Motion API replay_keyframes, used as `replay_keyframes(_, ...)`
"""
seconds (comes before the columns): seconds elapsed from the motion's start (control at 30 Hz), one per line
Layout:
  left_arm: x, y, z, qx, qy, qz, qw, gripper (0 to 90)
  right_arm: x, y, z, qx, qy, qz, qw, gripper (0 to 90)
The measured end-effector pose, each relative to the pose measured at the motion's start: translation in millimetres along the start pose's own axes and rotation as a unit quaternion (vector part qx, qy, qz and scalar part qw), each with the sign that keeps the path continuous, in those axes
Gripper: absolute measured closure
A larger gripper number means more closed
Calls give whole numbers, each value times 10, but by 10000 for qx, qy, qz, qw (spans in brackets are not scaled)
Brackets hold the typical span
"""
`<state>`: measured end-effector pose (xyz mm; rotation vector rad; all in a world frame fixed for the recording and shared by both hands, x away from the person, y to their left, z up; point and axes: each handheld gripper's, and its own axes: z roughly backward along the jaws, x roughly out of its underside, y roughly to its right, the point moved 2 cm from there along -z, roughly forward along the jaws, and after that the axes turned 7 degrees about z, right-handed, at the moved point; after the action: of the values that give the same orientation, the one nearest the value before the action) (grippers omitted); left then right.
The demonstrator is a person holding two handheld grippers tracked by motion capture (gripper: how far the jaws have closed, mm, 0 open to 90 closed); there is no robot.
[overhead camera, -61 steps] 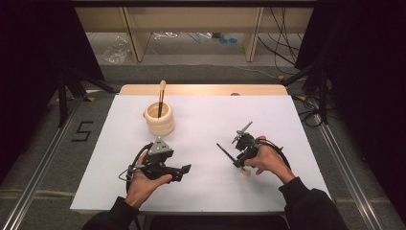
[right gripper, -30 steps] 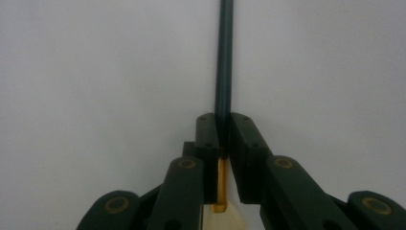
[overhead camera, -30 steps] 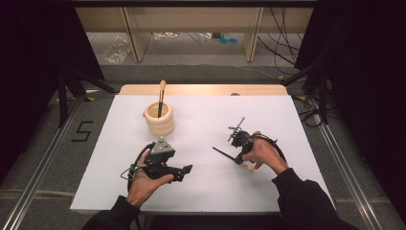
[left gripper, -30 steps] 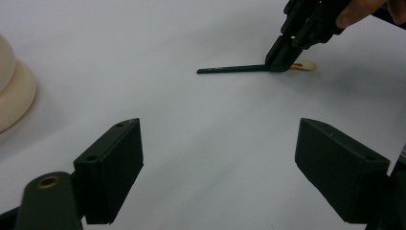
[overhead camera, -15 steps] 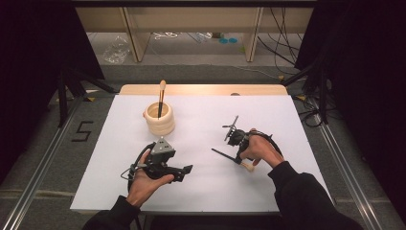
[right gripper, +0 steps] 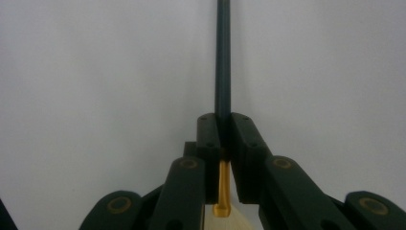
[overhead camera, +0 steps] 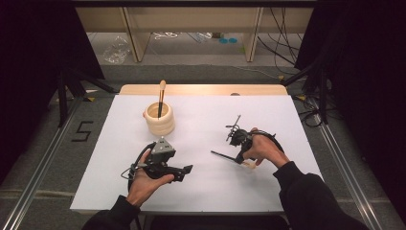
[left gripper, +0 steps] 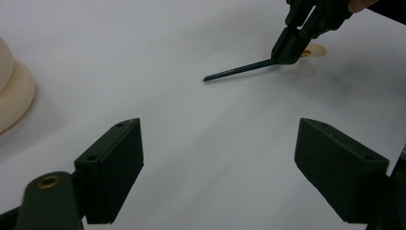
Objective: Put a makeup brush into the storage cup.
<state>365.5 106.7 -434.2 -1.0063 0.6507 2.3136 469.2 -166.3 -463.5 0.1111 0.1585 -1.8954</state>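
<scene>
right gripper (overhead camera: pixel 238 154): jaws clenched on a brush (overhead camera: pixel 224 155) near its gold ferrule | brush: on the white table (overhead camera: pixel 297 143), right of centre, toward the near edge | long axis level, dark handle points at the left edge | left gripper (overhead camera: pixel 184 170): jaws released, nothing between them

— Where does the high view sit?
— Above the near edge of the table (overhead camera: pixel 201 196), facing forward and down.
— And the others?
— Each looks low along its own jaws, close to the tabletop. The left gripper view shares the brush (left gripper: pixel 239 70) with the high view.
</scene>
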Motion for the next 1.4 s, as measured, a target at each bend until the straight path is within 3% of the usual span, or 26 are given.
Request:
replay_keyframes(0.13,-7,16,-28,7,-70,-72,9999,169,28,-37,71,66,97,125,9999,833)
replay_keyframes(0.23,-3,34,-50,11,-117,-115,9999,174,30,-86,97,56,30,23,10000,834)
replay_keyframes(0.3,-6,32,-48,6,-128,-128,9998,174,44,-54,99,122,99,224,9996,834)
replay_keyframes(0.33,-7,26,-50,73,-126,-122,9998,174,42,-68,116,57,105,159,9998,834)
replay_keyframes(0.47,-8,23,-62,28,-141,-72,9999,175,40,-82,172,99,300,270,9991,834)
replay_keyframes(0.67,-28,36,-99,84,-296,-241,9992,176,37,-157,265,31,388,432,9983,834)
replay_keyframes(0.87,-51,43,-165,114,-563,-460,9973,184,13,-291,334,-103,428,393,9983,834)
replay_keyframes(0.97,-65,29,-209,171,-759,-603,9951,189,14,-319,350,-30,381,552,9977,834)
replay_keyframes(1.17,-95,55,-310,270,-1036,-794,9911,210,-5,-412,381,-122,433,790,9959,834)
replay_keyframes(1.33,-140,117,-372,430,-1265,-1036,9856,230,-30,-518,393,-154,438,941,9945,834)
replay_keyframes(1.4,-163,127,-383,489,-1388,-1194,9819,244,-39,-556,400,-149,475,941,9943,834)
